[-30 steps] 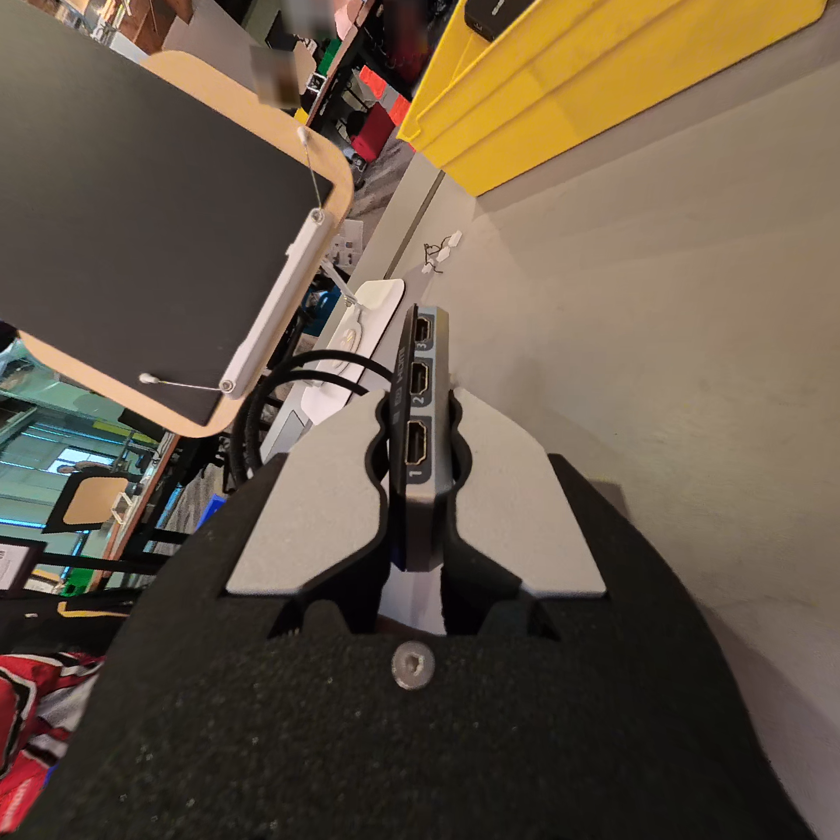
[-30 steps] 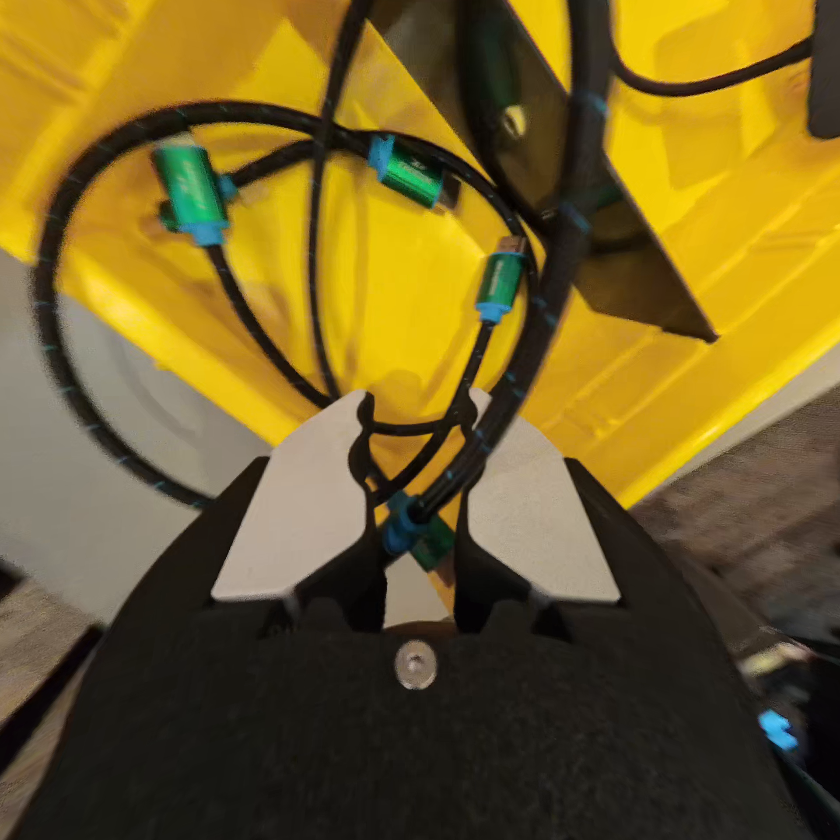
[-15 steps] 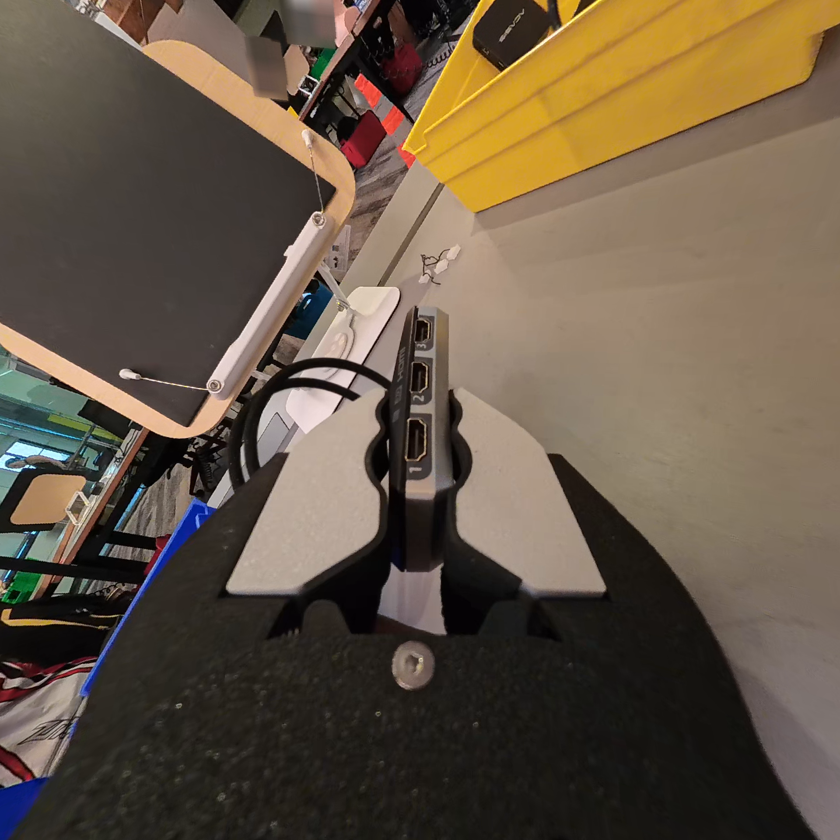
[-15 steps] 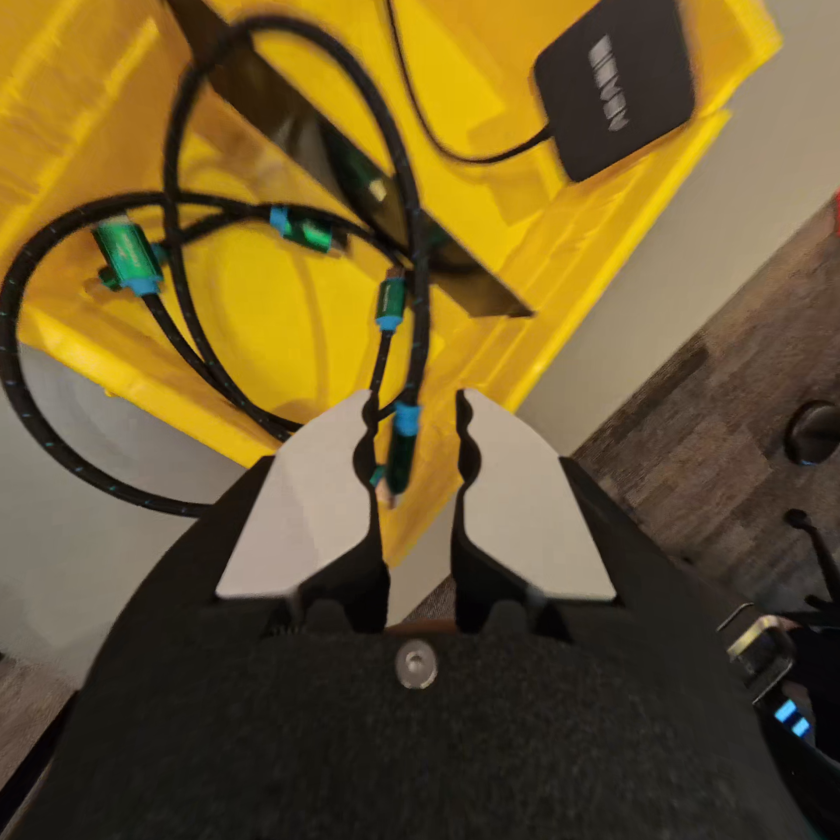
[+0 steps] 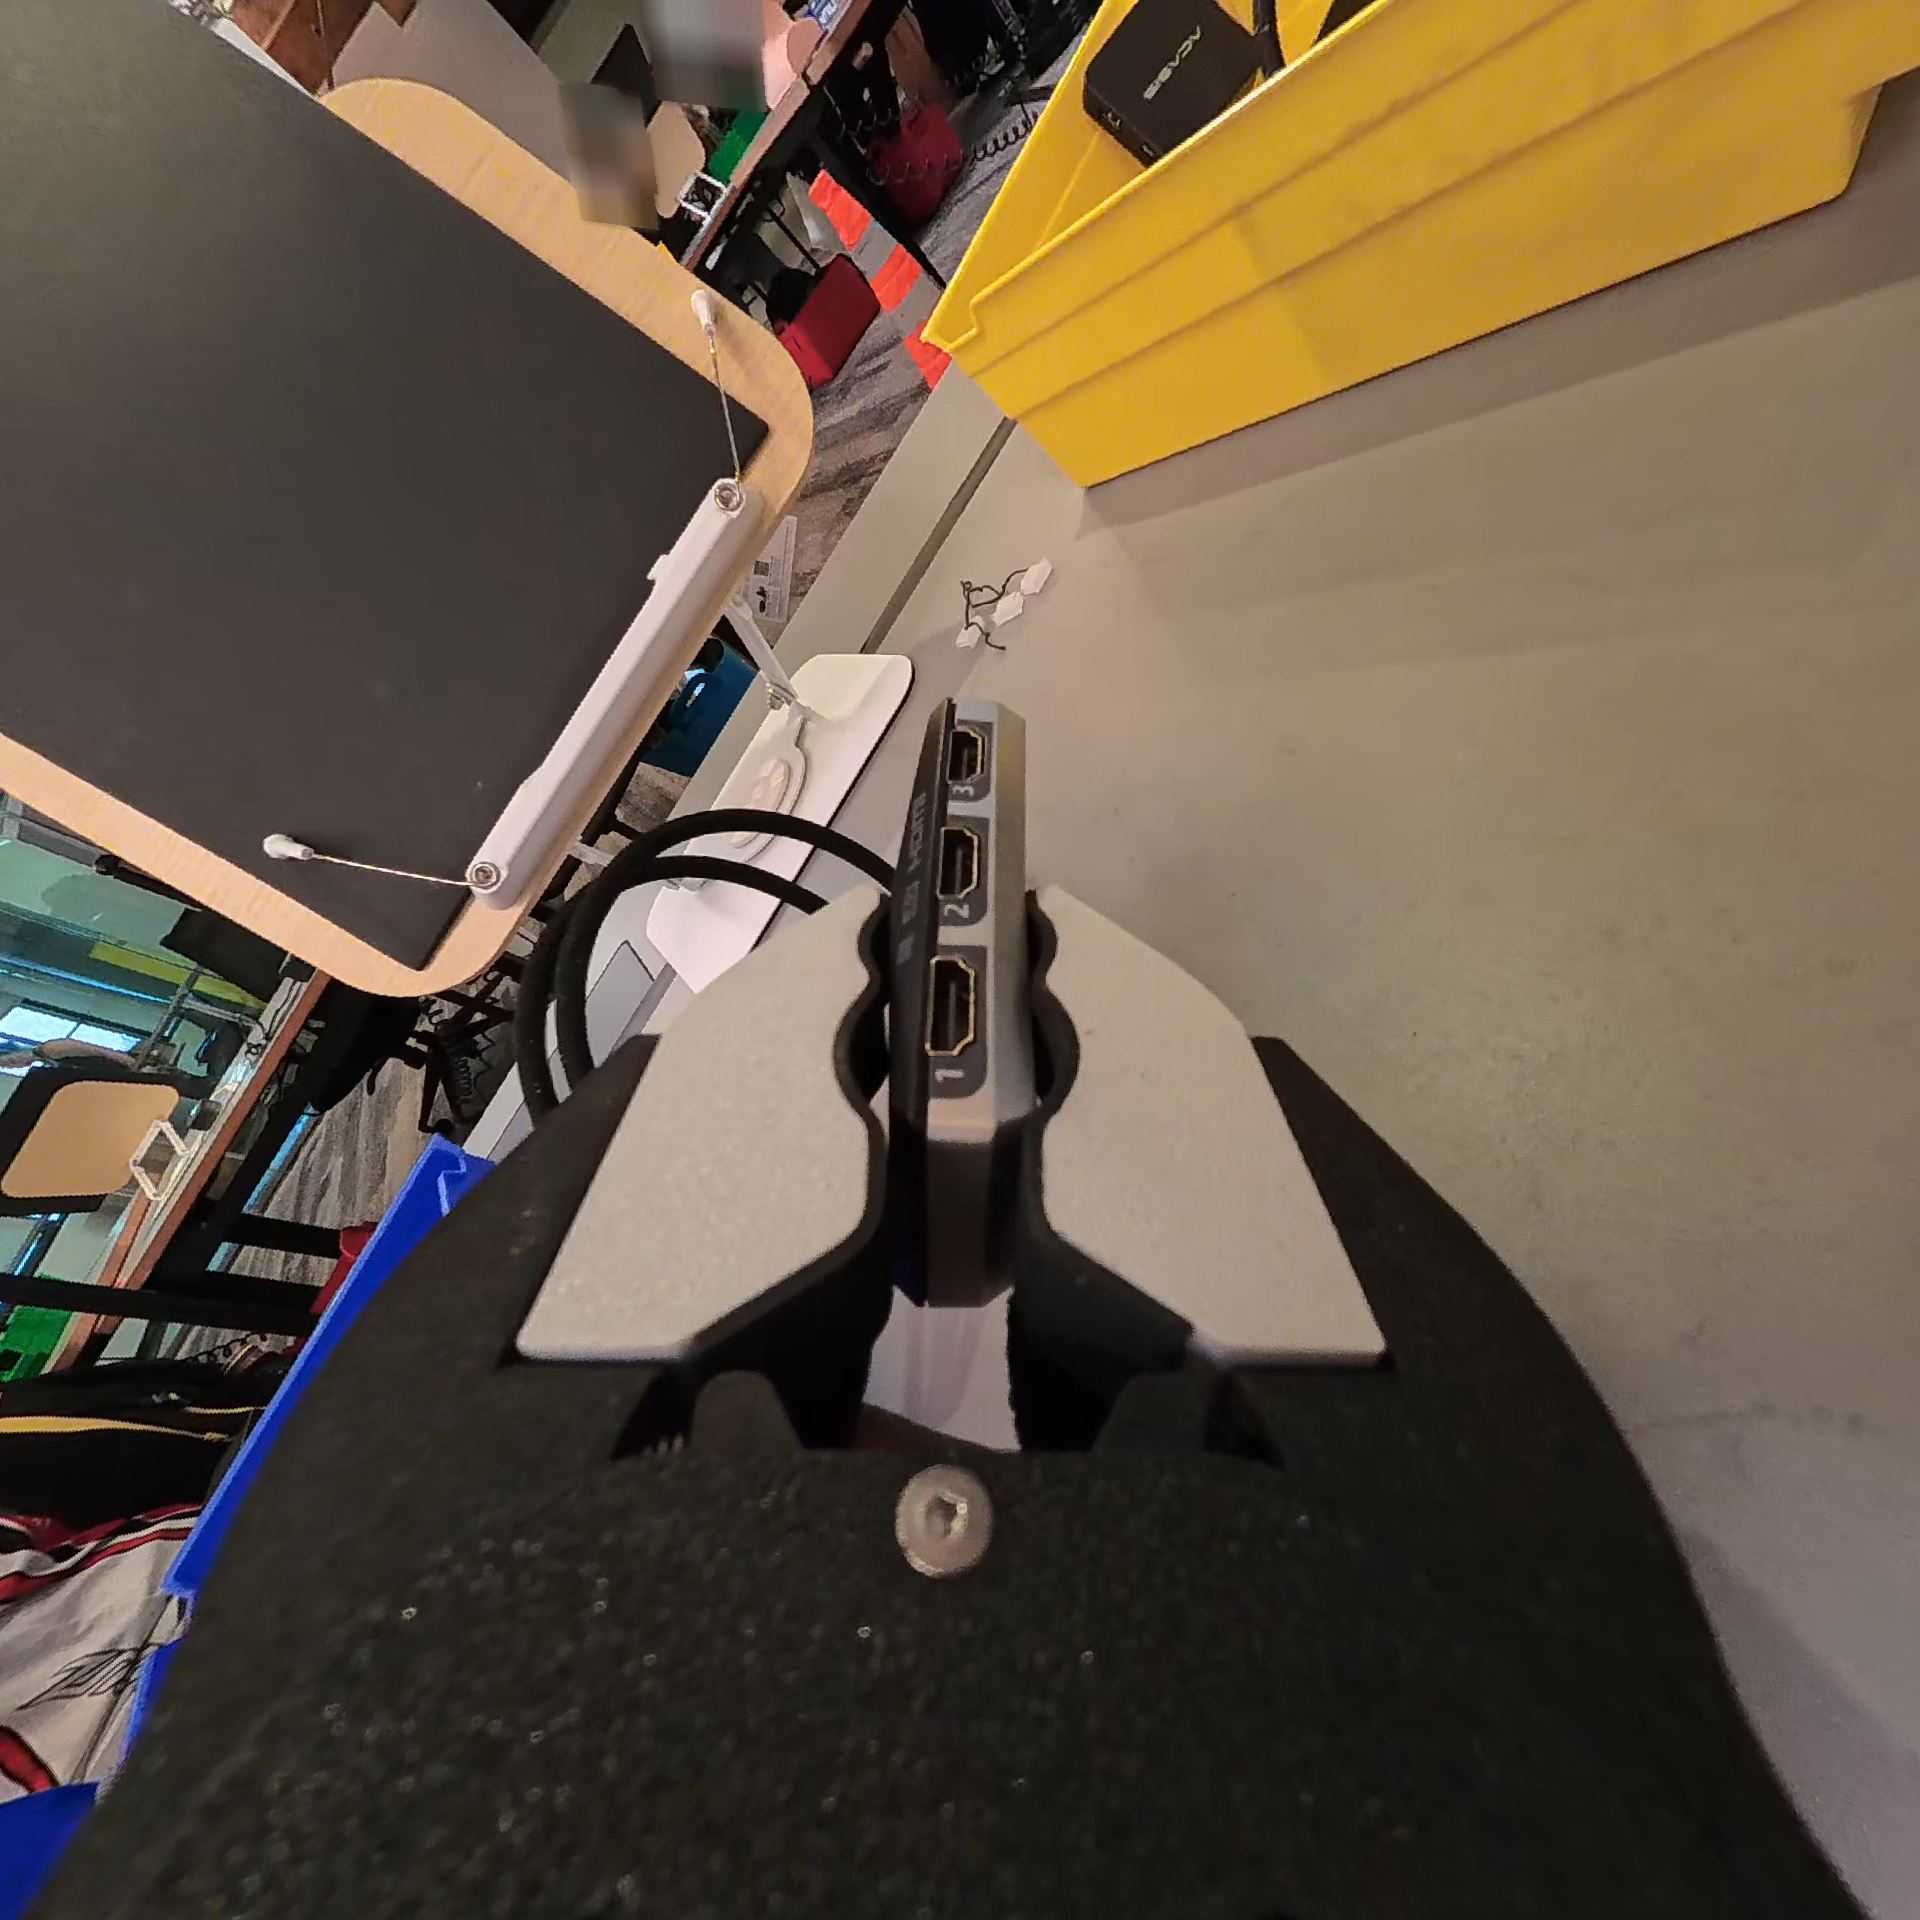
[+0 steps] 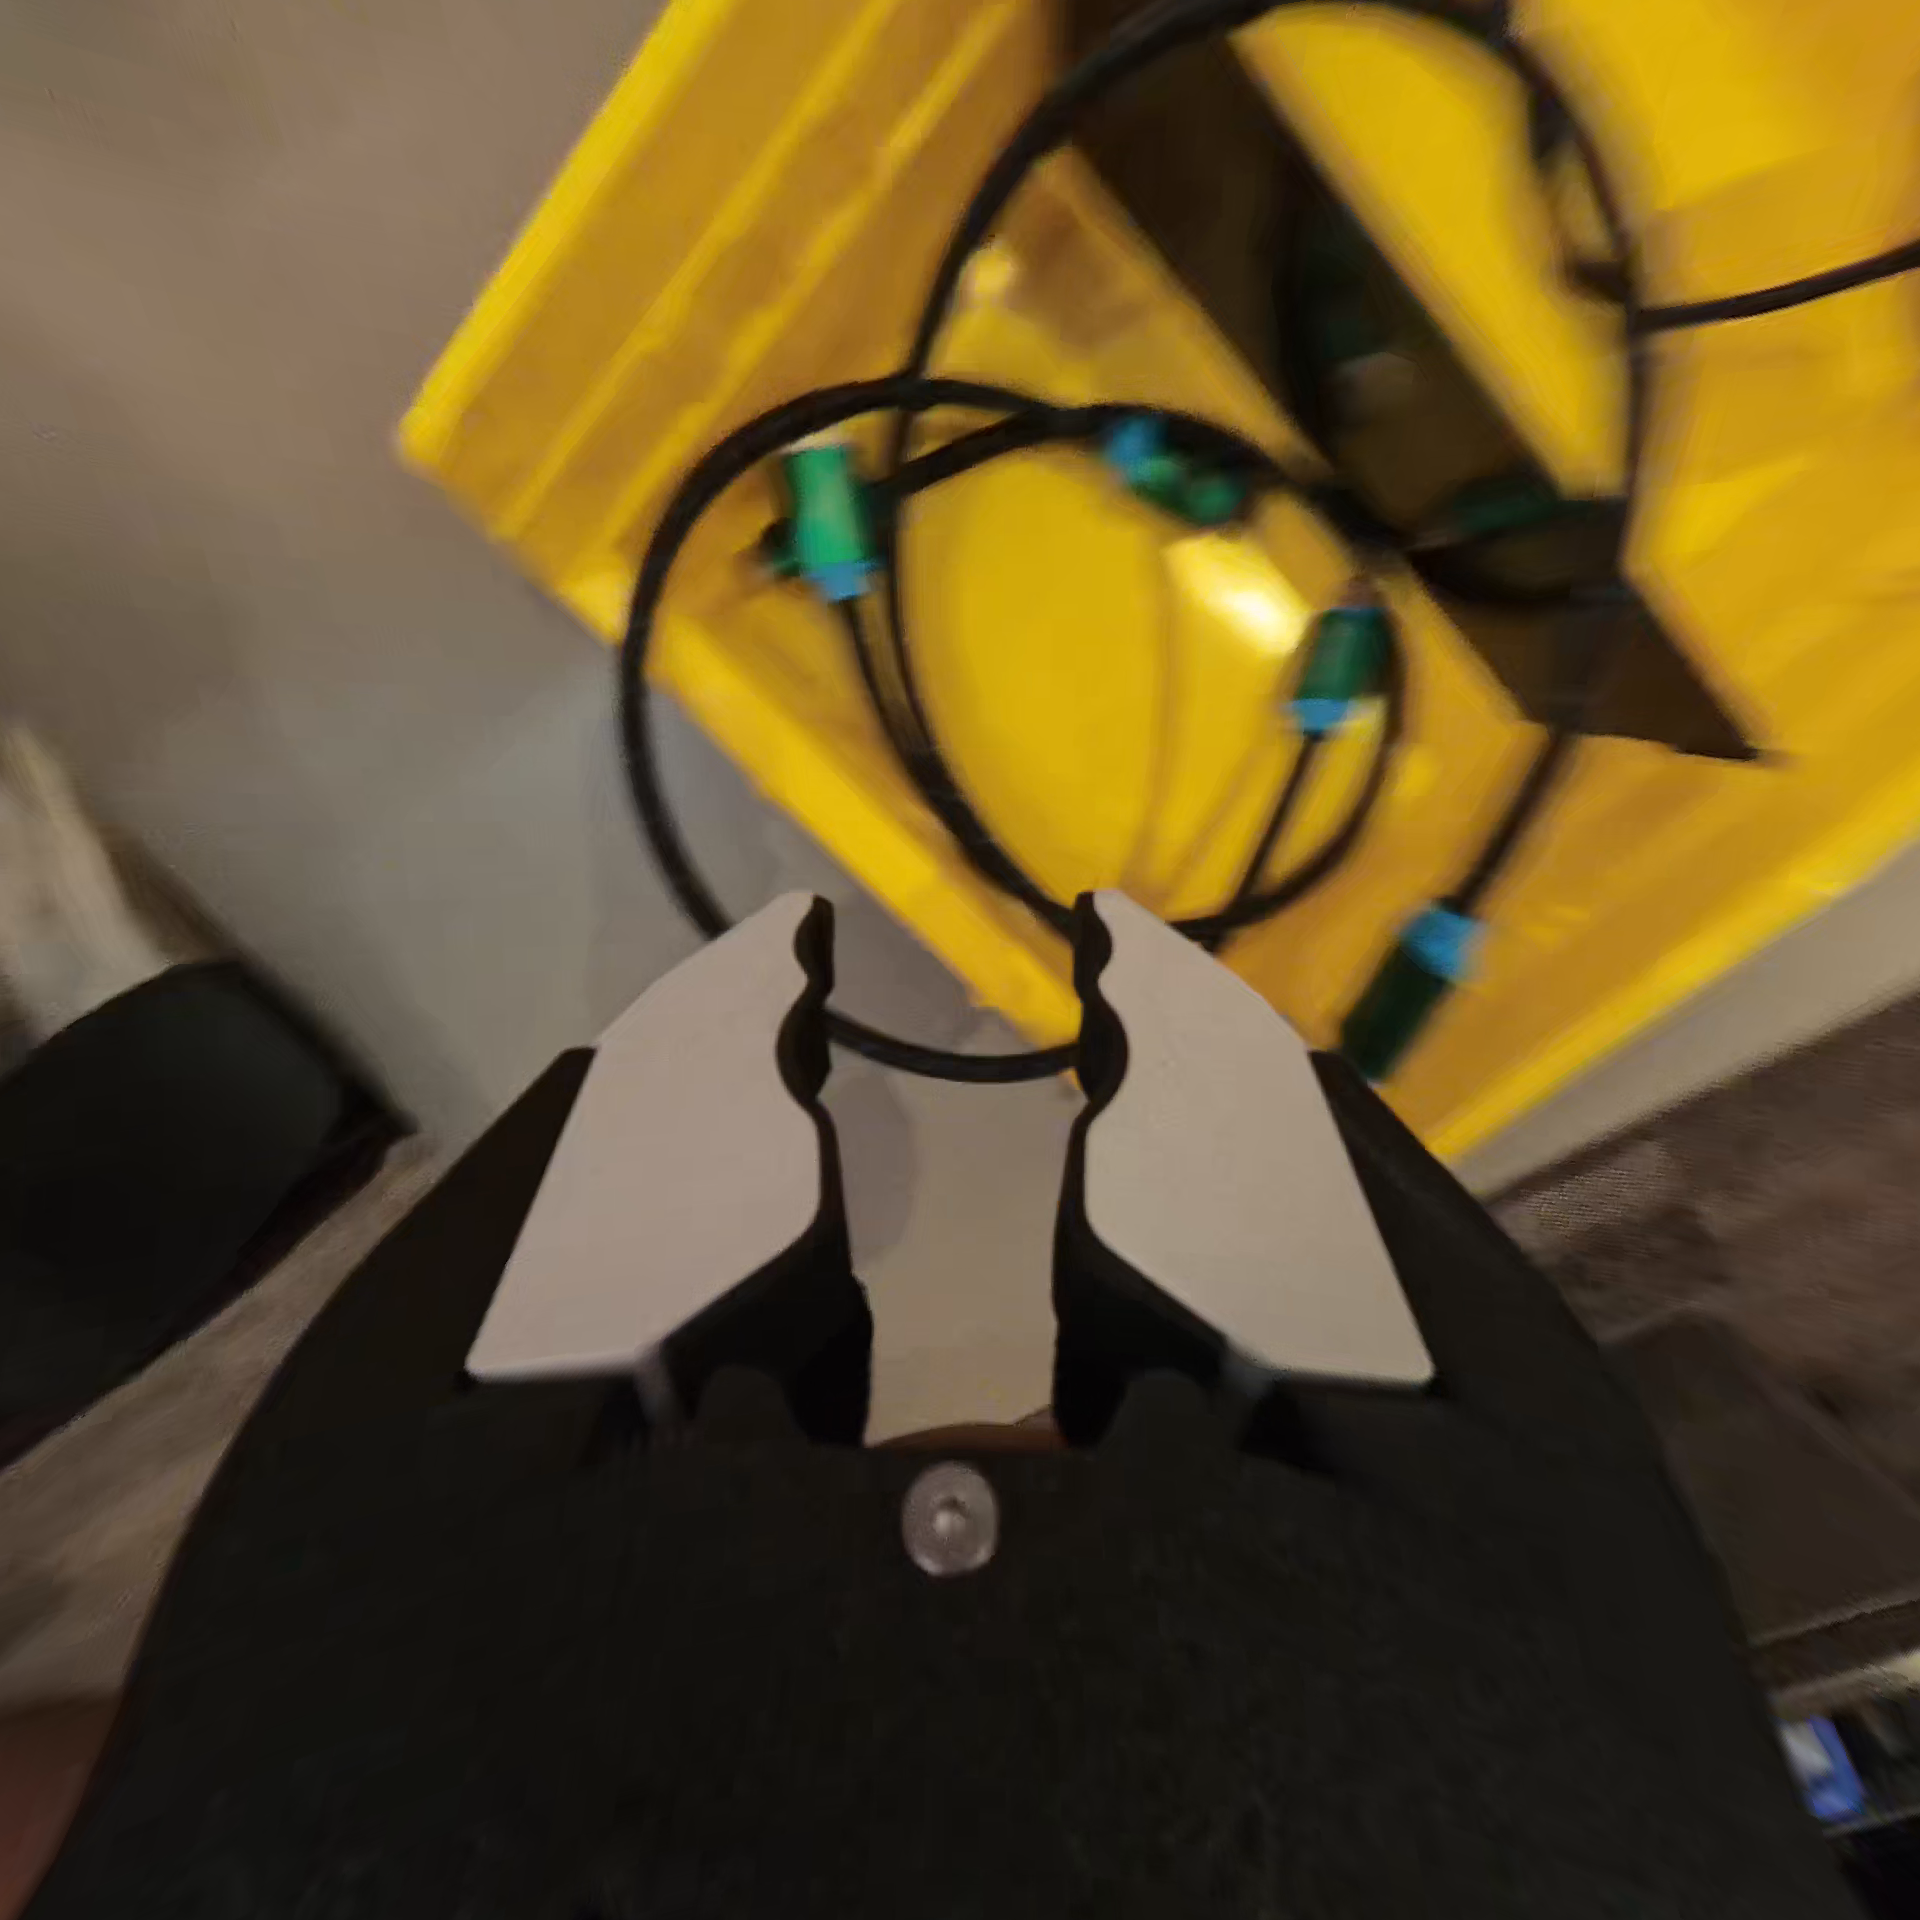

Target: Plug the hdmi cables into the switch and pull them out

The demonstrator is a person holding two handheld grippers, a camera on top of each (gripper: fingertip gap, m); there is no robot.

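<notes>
My left gripper (image 5: 954,935) is shut on the grey HDMI switch (image 5: 966,935), held on edge over the grey table (image 5: 1455,883); its three ports face me and are empty. A black cable (image 5: 665,873) loops from behind it. My right gripper (image 6: 951,920) is open and empty above the yellow bin (image 6: 1091,675). Black braided HDMI cables with green plugs lie in the bin: one plug (image 6: 826,520) at the left, one (image 6: 1335,665) in the middle, one (image 6: 1403,992) over the bin's near rim. A cable loop (image 6: 935,1065) passes behind my fingers. The right wrist view is blurred.
The yellow bin (image 5: 1351,301) stands at the table's far end with a black box (image 5: 1174,73) in it. A black board with a wooden rim (image 5: 312,468) hangs at the left on a white stand (image 5: 790,769). A blue bin edge (image 5: 343,1330) is at the lower left. The tips of one gripper are about 35 cm away from the tips of the other. The plug (image 6: 826,520) lies some 11 cm from my right tips, 30 cm from my left tips.
My right gripper let go of a green HDMI plug, which now lies over the bin's rim, and pulled back from the bin. My left gripper kept its hold on the switch and shifted slightly.
</notes>
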